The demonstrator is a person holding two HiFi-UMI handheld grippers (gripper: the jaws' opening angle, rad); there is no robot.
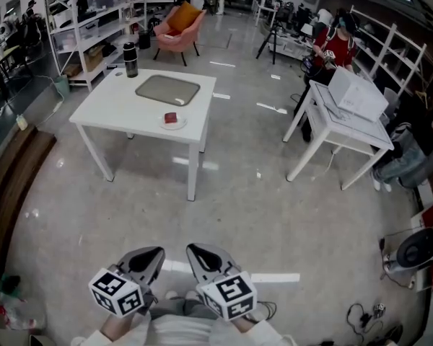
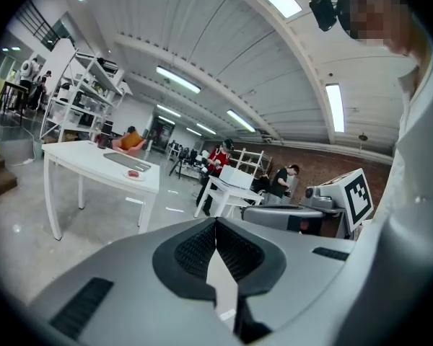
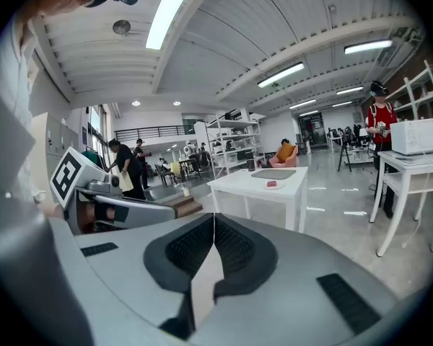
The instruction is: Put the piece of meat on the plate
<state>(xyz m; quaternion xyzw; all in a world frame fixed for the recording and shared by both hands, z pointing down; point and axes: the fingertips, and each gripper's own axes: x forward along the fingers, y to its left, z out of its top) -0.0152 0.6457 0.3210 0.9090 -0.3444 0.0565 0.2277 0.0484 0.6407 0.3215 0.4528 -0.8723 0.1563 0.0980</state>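
Grippers idle, well short of the work. The person's left gripper [image 1: 150, 258] and right gripper [image 1: 204, 258] hang low, side by side and close to the body, over the polished grey floor [image 1: 224, 215]. Both pairs of jaws are pressed together with nothing between them. Each gripper's own view shows its black ribbed pads [image 2: 195, 251] [image 3: 187, 247] meeting along 1 thin seam.

The small red piece of meat [image 1: 172, 117] lies on a small round white plate [image 1: 180, 124] near the front edge of the square white table [image 1: 101, 110], well apart from both grippers. Just behind the plate sits a flat grey rectangular mat [image 1: 167, 89], and a dark cylindrical bottle [image 1: 130, 59] stands at the table's far left corner. Both gripper views pick out the same plate (a speck of red on white) on the distant tabletop [image 2: 133, 173] [image 3: 273, 184].

As far as these views show, the meat is already on the plate, so no step of the task looks to be in hand. The placing seems either finished or not set up. Any further handling would first call for a walk across the floor to the table. Then 1 gripper would need its jaws parted and brought down over the meat without nudging the light plate toward the edge.
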